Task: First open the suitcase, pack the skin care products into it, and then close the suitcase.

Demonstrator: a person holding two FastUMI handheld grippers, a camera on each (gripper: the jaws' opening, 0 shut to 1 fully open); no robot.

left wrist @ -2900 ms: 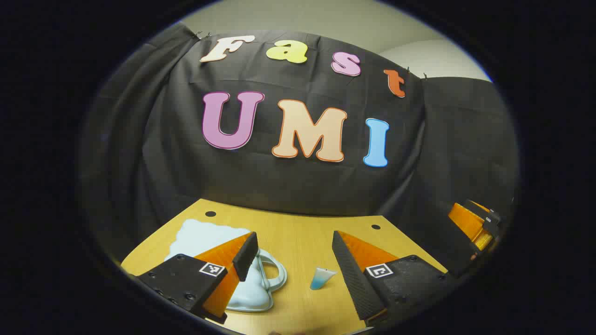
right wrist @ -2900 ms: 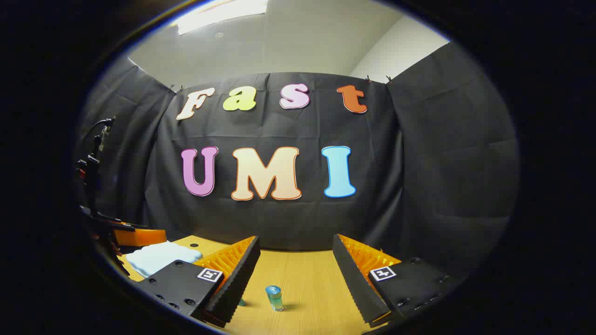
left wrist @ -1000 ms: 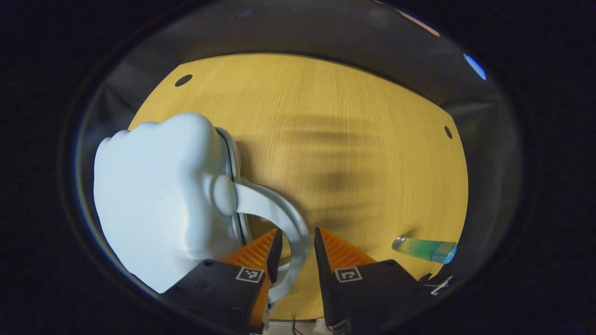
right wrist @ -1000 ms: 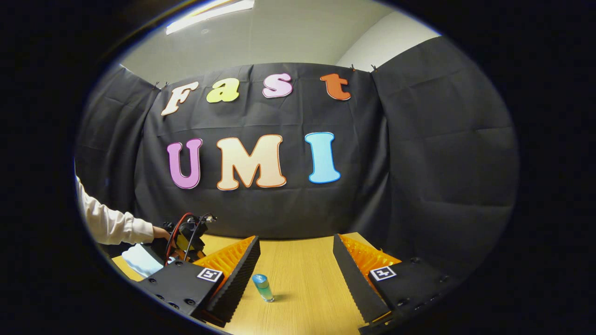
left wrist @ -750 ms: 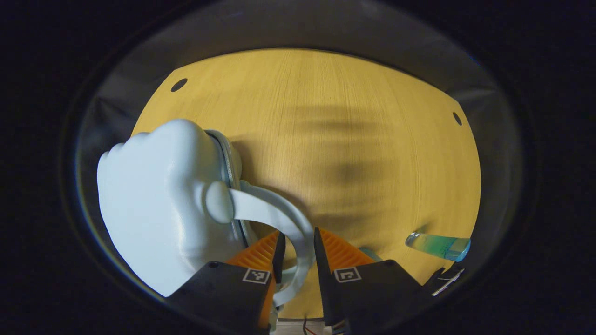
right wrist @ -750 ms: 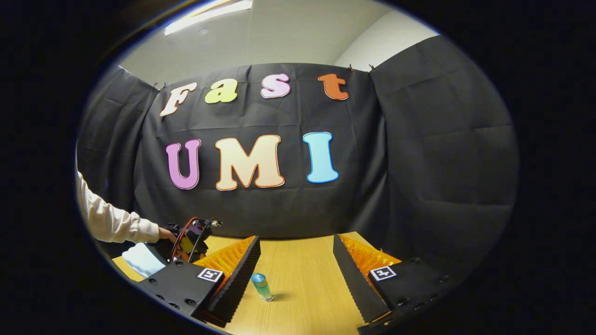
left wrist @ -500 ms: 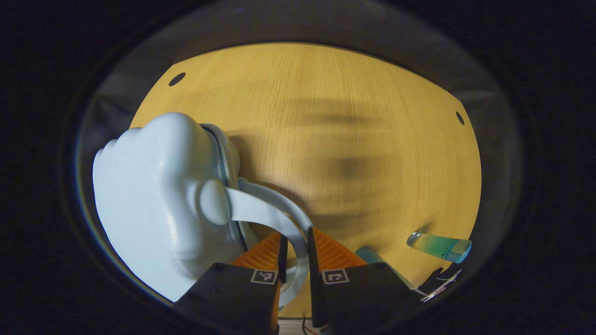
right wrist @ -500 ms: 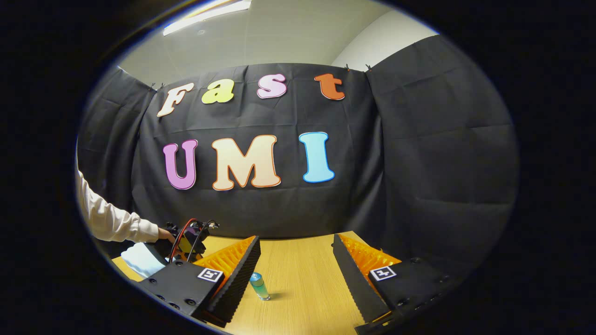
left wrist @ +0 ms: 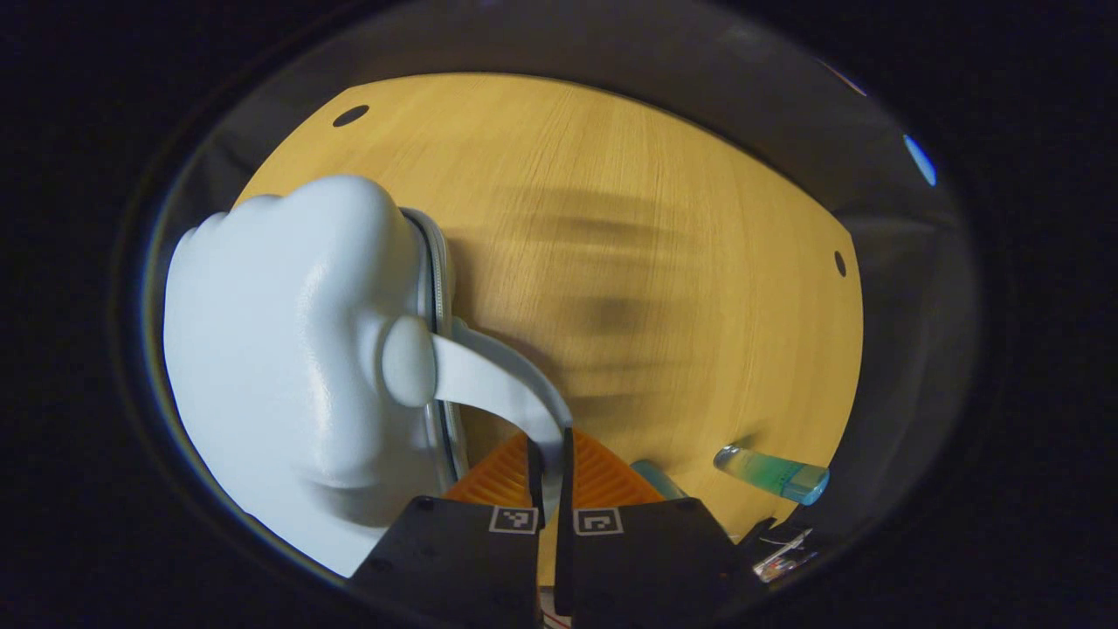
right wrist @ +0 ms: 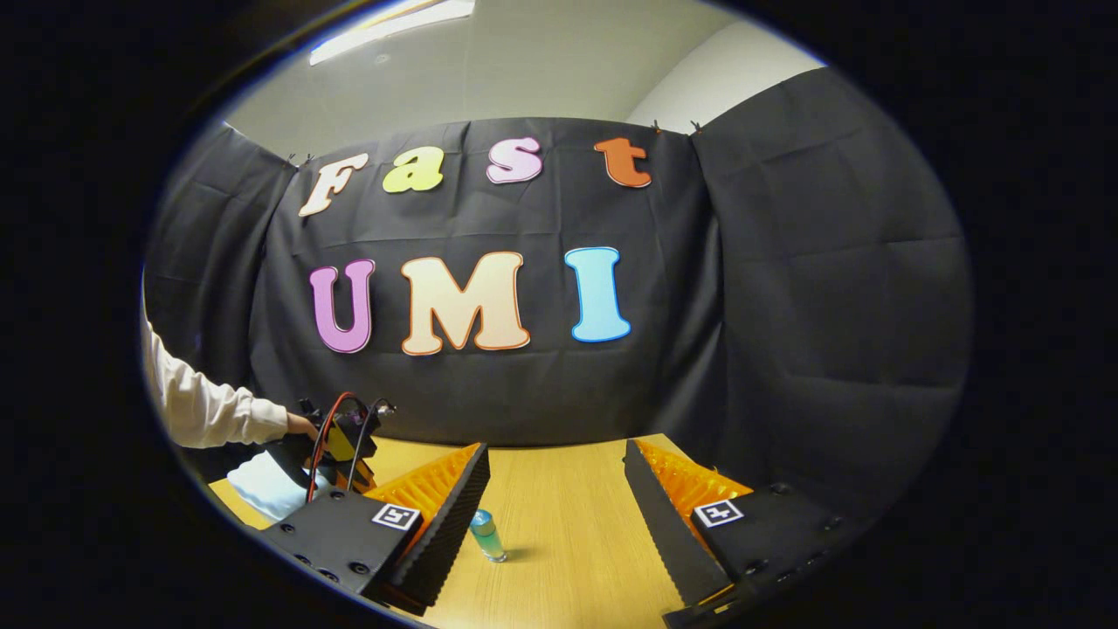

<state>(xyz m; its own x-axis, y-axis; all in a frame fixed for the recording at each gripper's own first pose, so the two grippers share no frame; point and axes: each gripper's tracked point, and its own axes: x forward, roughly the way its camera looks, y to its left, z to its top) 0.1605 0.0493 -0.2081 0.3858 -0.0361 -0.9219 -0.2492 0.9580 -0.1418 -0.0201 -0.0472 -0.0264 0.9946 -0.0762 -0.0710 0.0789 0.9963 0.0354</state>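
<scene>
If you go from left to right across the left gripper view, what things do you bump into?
Pale blue suitcase → its curved handle → left gripper, shut on the handle → teal tube peeking beside the gripper → blue-green bottle lying on the wooden table.

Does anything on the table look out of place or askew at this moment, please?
Nothing looks damaged or spilled. The one oddity: a small bottle lies on its side on the table, away from the closed suitcase.

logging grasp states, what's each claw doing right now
Left claw: shut on the suitcase handle.
Right claw: open, holding nothing, above the table.
</scene>
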